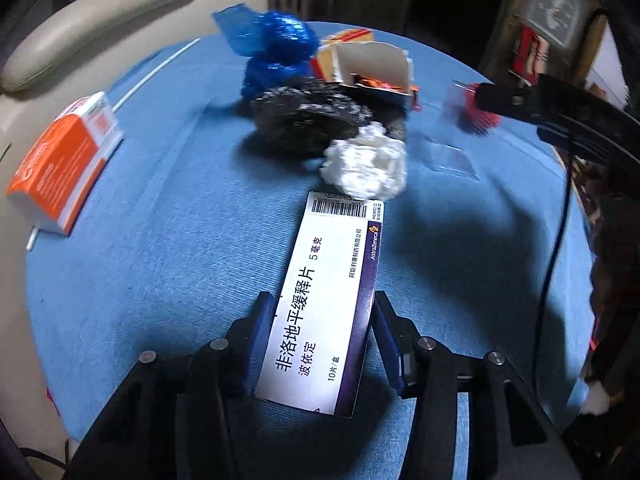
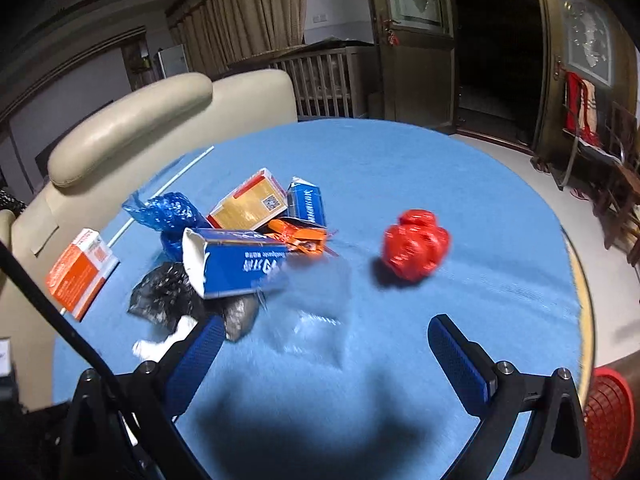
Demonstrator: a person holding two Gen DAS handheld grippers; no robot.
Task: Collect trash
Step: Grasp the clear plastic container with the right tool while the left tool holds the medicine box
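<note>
A white and purple medicine box (image 1: 328, 292) lies lengthwise on the blue tablecloth (image 1: 160, 240), and my left gripper (image 1: 320, 320) is shut on its near end, a blue pad pressed against each long side. Just past it sits a trash pile: a white tissue wad (image 1: 364, 164), a black bag (image 1: 308, 116), a blue bag (image 1: 280, 52) and an open carton (image 1: 372, 68). My right gripper (image 2: 328, 360) hovers open over the cloth with nothing gripped. A blurred clear plastic piece (image 2: 316, 308) lies just ahead of it, and a crumpled red wad (image 2: 416, 244) lies farther right.
An orange and white box (image 1: 60, 164) lies alone at the left edge of the table. A beige sofa (image 2: 132, 120) backs the table on the left. A red basket (image 2: 608, 416) stands on the floor at lower right. A dark cable (image 1: 556, 240) hangs on the right.
</note>
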